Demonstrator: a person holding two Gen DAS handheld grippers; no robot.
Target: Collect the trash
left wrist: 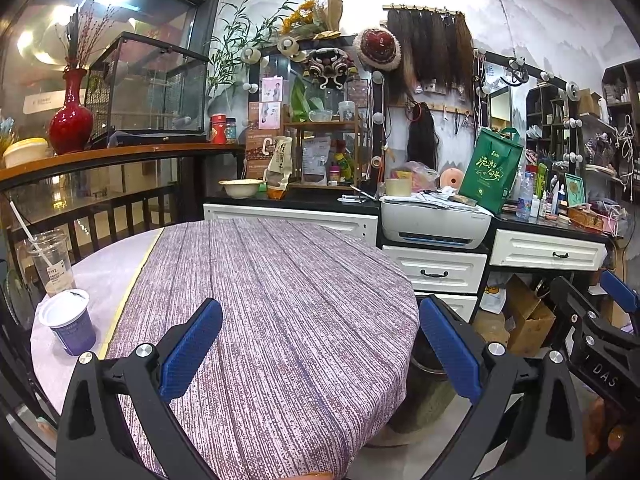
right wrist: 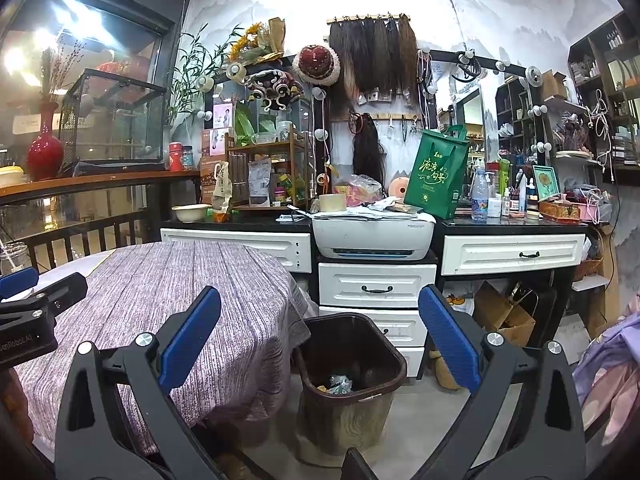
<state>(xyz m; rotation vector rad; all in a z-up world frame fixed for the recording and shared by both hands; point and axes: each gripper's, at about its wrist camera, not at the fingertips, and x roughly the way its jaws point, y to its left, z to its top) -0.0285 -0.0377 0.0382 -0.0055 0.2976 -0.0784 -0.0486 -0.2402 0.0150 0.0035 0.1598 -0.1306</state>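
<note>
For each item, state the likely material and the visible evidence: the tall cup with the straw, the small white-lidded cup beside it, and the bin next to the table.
Tall cup: probably clear plastic; the straw and drink show through its wall.
Small cup: seemingly a thin white plastic lid, glossy and dented, over a printed purple wall, paper or plastic.
Bin: likely moulded plastic, with a dark brown smooth rim and a wood-grain pattern outside that looks printed.

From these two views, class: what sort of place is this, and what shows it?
Probably a costume or hair-and-makeup studio: hanging hairpieces, bulb-framed vanity mirrors and cosmetic bottles on the counter. Both grippers, left gripper and right gripper, are open and empty.
</note>
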